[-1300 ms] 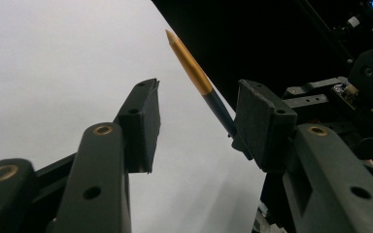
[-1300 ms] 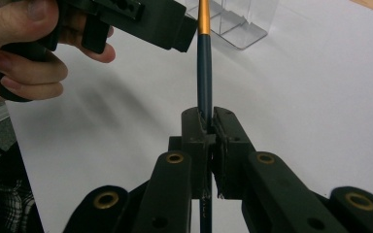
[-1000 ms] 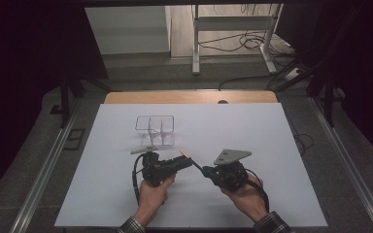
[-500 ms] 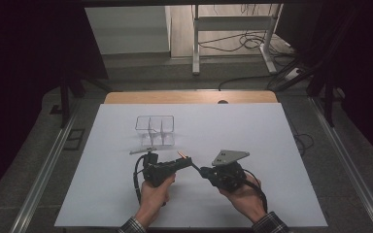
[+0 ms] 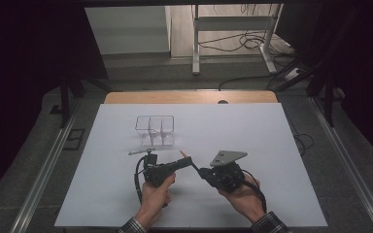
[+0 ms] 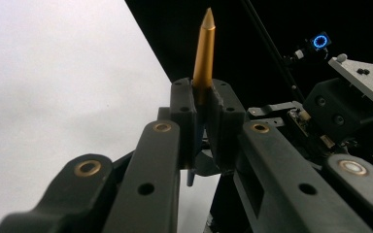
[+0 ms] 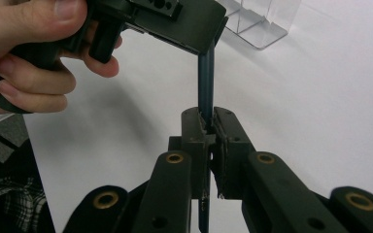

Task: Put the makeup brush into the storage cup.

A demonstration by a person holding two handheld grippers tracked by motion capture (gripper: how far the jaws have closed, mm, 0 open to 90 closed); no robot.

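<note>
— Pen (image 6: 204,53) — where have you got it right now?

— Up off the bench (image 5: 272,145), between my two grippers, in front of the clear divided holder (image 5: 155,130) that stands further back. My left gripper (image 6: 203,104) has just been closing, and now its jaws are clamped on the gold section, with the pointed tip sticking out past them. My right gripper (image 7: 209,127) is pinched tight on the dark blue barrel (image 7: 206,77) at the other end. So both hold the same pen, one at each end.

— How do you reckon it will handle?

— Light and stiff, I'd say, but slim and smooth — the sort of thing that can swivel or slide in the pads if I squeeze off-centre. The two halves look like separate pieces, so a crooked pull could jam them or pop one free.

— Where's the best place to grip?

— Right where I am: across the straight part of each section, pads flat on the round body, clear of the taper and the tip. I'd keep both grippers in line along the pen's axis.
</note>
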